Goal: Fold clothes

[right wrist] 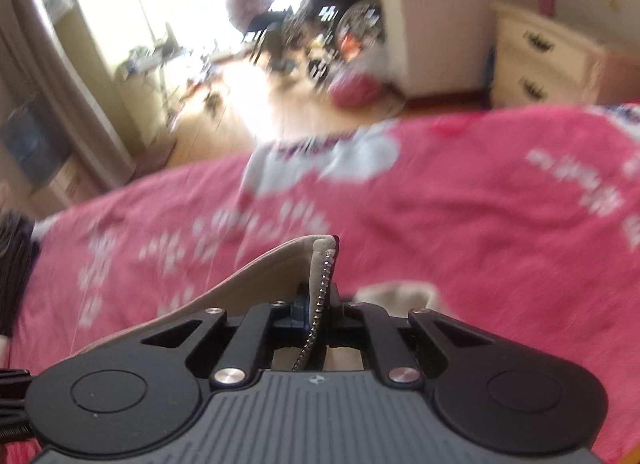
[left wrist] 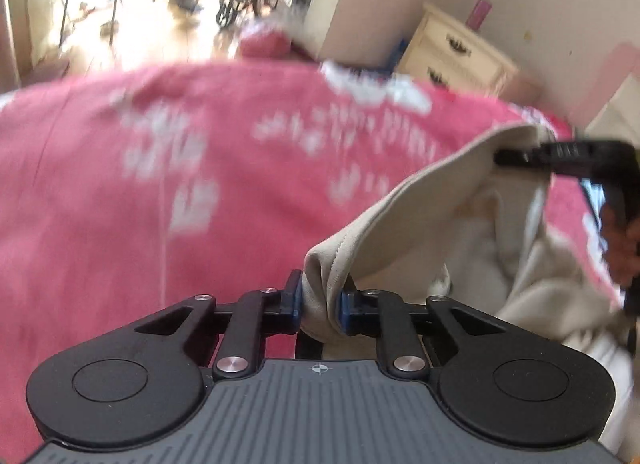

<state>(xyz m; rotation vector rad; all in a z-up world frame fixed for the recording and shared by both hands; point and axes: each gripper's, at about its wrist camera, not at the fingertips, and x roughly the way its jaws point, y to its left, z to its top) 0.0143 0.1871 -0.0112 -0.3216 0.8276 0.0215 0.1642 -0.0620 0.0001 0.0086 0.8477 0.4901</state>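
While the left gripper (left wrist: pixel 320 300) pinches one bunched corner of the beige garment (left wrist: pixel 420 200) and the right gripper (right wrist: pixel 318 304) clamps its zipper edge, the cloth's edge spans between them above the pink bedspread (left wrist: pixel 160 184).

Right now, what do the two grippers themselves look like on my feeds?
Both match. The left gripper and right gripper have matte black linkage arms with silver pivot screws, round black side housings, blue pads, and a grey ribbed body bearing a small crosshair mark. Black cabling shows at the right wrist view's left edge.
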